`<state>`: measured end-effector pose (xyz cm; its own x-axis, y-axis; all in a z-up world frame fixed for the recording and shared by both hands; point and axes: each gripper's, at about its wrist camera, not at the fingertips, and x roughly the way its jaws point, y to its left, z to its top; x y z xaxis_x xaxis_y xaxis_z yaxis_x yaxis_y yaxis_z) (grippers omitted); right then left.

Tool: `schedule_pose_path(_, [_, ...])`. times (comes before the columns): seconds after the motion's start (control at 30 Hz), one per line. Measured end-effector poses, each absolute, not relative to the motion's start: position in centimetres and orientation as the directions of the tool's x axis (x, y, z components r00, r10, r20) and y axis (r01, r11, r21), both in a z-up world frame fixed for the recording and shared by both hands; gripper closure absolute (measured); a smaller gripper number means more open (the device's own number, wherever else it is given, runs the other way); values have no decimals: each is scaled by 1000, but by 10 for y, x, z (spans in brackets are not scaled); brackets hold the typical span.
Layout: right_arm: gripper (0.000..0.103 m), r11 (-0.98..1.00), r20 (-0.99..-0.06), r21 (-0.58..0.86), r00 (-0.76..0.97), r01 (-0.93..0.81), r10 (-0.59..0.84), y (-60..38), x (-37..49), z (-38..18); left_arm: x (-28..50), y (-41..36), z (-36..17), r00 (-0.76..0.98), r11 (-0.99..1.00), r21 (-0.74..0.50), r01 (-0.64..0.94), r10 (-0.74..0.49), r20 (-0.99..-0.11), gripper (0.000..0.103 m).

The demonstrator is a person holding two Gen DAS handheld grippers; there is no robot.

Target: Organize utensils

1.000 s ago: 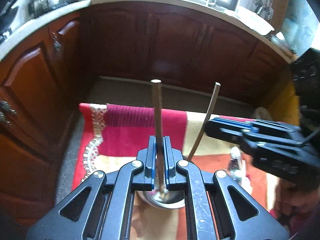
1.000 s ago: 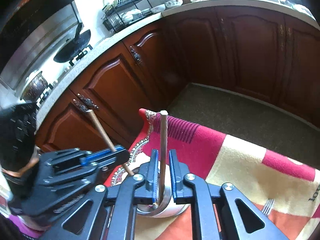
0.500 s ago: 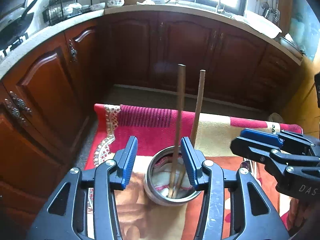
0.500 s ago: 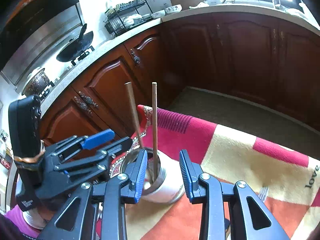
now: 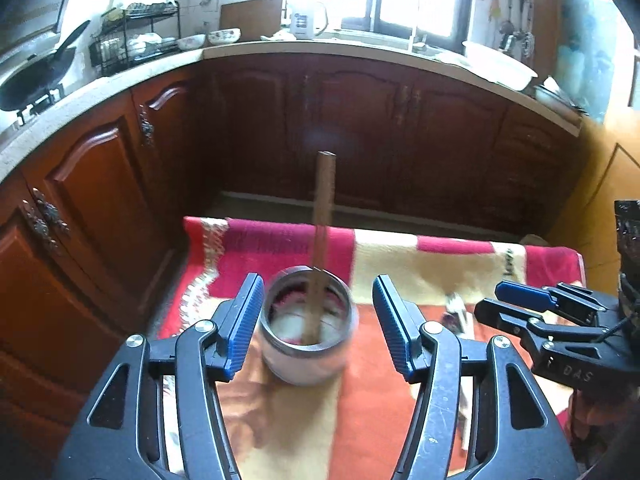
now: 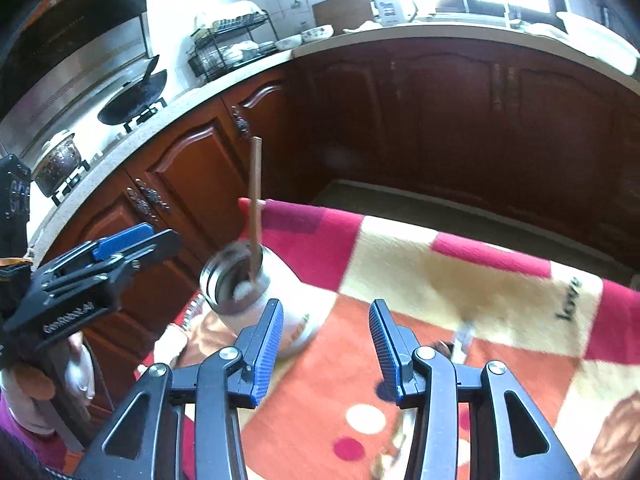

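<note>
Dark kitchen cabinets (image 5: 360, 128) backed the blanket-covered desk (image 5: 420, 264). Both tongs, left (image 5: 316, 326) and right (image 6: 326, 350), were opening, empty; chopsticks (image 5: 322, 236) stood in the steel cup (image 5: 306, 330). A careless brush could topple it.

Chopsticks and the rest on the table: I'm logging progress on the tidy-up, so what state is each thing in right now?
Chopsticks: standing in the cup, released.
Steel cup: upright on the blanket, untouched by either gripper.
Left gripper: jaws opening, pads clear of the cup between them.
Right gripper: jaws opening, nothing between them.
Fork: lying on the blanket, not yet collected.
</note>
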<state>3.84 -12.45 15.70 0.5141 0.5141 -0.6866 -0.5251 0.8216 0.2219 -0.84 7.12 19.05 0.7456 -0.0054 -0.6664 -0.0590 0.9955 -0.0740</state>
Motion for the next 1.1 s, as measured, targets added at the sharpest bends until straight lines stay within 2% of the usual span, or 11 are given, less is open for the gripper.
schedule_pose_path(0.17, [60, 856, -709, 181, 540, -484, 454, -169, 23, 144, -23, 51, 183, 740, 989, -148, -5, -96, -666, 46])
schedule_pose_path(0.37, [61, 894, -759, 173, 522, -414, 389, -214, 19, 104, -25, 19, 144, 665, 976, -213, 36, -182, -725, 46])
schedule_pose_path(0.5, [70, 893, -778, 251, 471, -375, 416, -227, 26, 71, -22, 0, 110, 608, 970, -242, 36, -213, -765, 46])
schedule_pose_path(0.77, [72, 875, -769, 350, 430, -334, 472, -213, 63, 53, -14, -20, 70, 526, 969, -244, 45, -230, -819, 46])
schedule_pose_path(0.87, [80, 882, -795, 332, 403, -334, 452, -201, 80, 42, -7, -24, 61, 508, 969, -242, 43, -230, -830, 46])
schedule_pose_path(0.93, [96, 884, -807, 324, 390, -336, 444, -196, 87, 36, -3, -26, 57, 500, 969, -242, 43, -231, -835, 46])
schedule_pose_path(1.1, [98, 868, -775, 363, 408, -337, 483, -210, 81, 40, 13, -32, 46, 485, 968, -247, 44, -237, -842, 46])
